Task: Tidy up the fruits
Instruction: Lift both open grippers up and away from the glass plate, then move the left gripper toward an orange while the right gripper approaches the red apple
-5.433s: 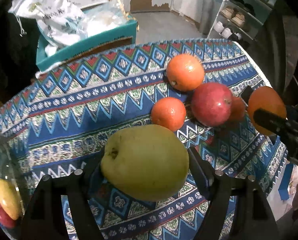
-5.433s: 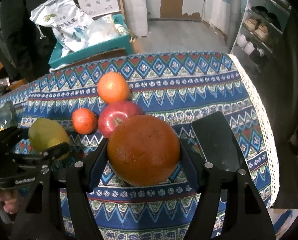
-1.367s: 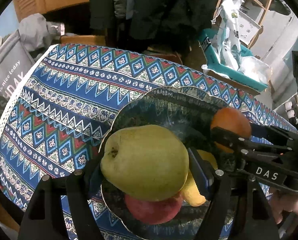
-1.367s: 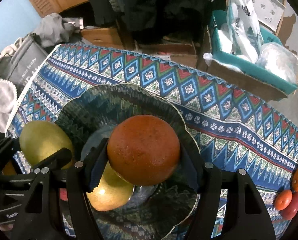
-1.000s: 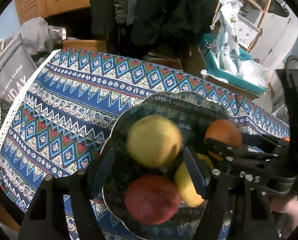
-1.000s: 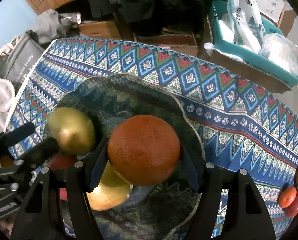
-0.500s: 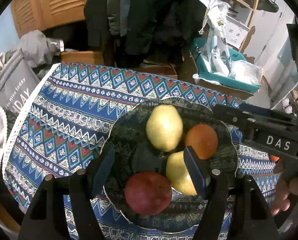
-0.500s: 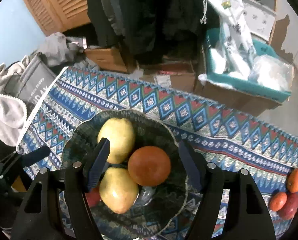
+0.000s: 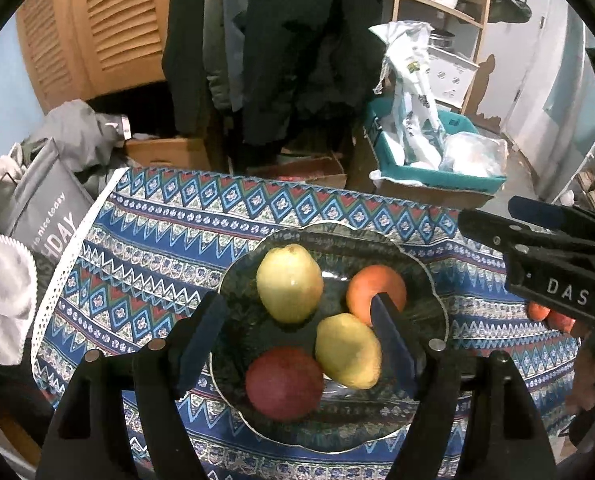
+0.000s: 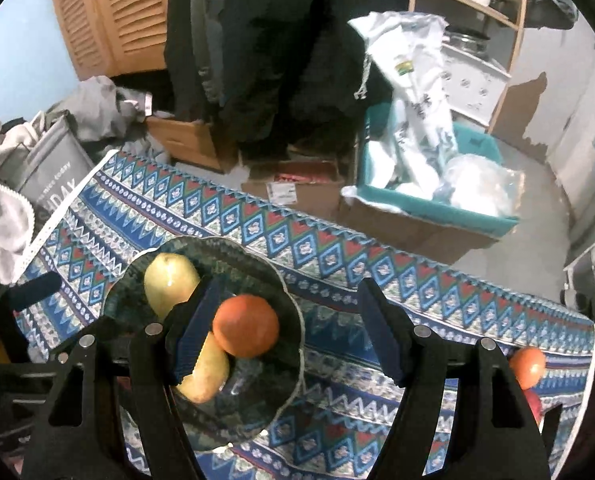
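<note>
A dark scalloped glass plate (image 9: 429,280) (image 10: 289,344) on the patterned tablecloth holds a green pear (image 9: 289,282) (image 10: 169,280), an orange (image 9: 371,290) (image 10: 245,326), a yellow pear (image 9: 347,350) (image 10: 203,376) and a red apple (image 9: 283,378). My left gripper (image 9: 297,336) is open and empty above the plate. My right gripper (image 10: 287,332) is open and empty, above the plate's right side; it shows at the right of the left wrist view (image 9: 553,264). More fruit lies at the table's right end: an orange (image 10: 527,366) (image 9: 537,310) and a red apple (image 10: 533,402).
The table's far edge borders cardboard boxes (image 10: 297,188) and a teal crate (image 10: 437,204) with white bags. A grey bag (image 9: 45,216) and cloths lie off the left edge. Dark coats hang behind.
Both grippers carried the green pear and the orange over the plate, opened, dropped them into it, then rose and drew back. The right gripper has shifted right.
</note>
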